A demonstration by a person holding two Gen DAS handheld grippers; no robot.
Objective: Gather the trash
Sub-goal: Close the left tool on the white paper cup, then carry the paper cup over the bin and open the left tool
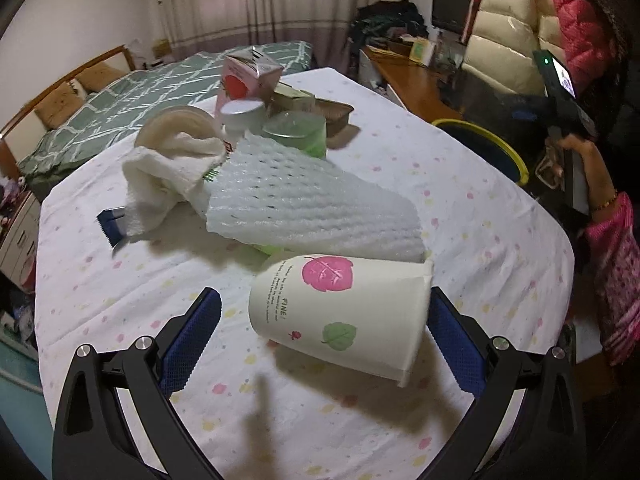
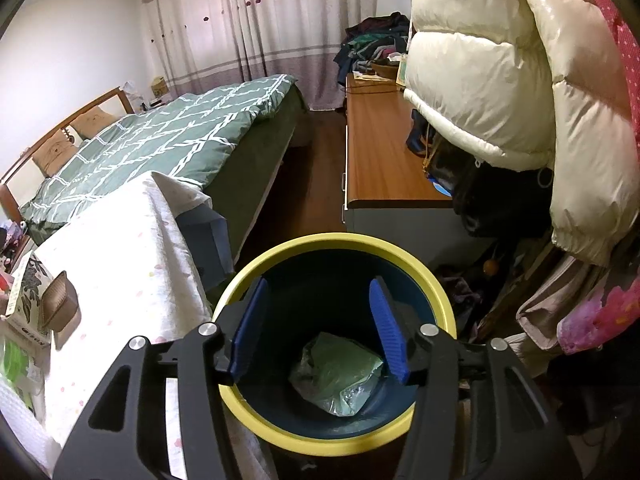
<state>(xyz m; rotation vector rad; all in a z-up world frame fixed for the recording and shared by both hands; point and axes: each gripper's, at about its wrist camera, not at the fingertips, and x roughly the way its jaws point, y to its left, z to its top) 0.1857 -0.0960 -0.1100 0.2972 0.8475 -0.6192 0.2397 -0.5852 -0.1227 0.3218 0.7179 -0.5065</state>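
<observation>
Left-wrist view, left to right: a blue scrap (image 1: pixel 110 226) lies on the bench (image 1: pixel 100 300), touching a crumpled white cloth (image 1: pixel 160 180); the cloth rests against a foam net (image 1: pixel 312 196), behind which stand a pink carton (image 1: pixel 248 76), a white jar (image 1: pixel 240 114) and a green tub (image 1: pixel 298 130). Nearer the camera, a paper cup (image 1: pixel 340 312) lies on its side between the wide-open jaws of the left gripper (image 1: pixel 324 344); its rim is just beside the right-hand pad, and whether they touch cannot be told. At the far right a hand (image 1: pixel 576 148) holds the other gripper above the bin (image 1: pixel 516 160). Right-wrist view: the bench edge (image 2: pixel 132 248) is at left; the right gripper (image 2: pixel 320 332), jaws half open with nothing between them, hangs over the yellow-rimmed bin (image 2: pixel 344 240), which contains a green bag (image 2: pixel 336 372).
</observation>
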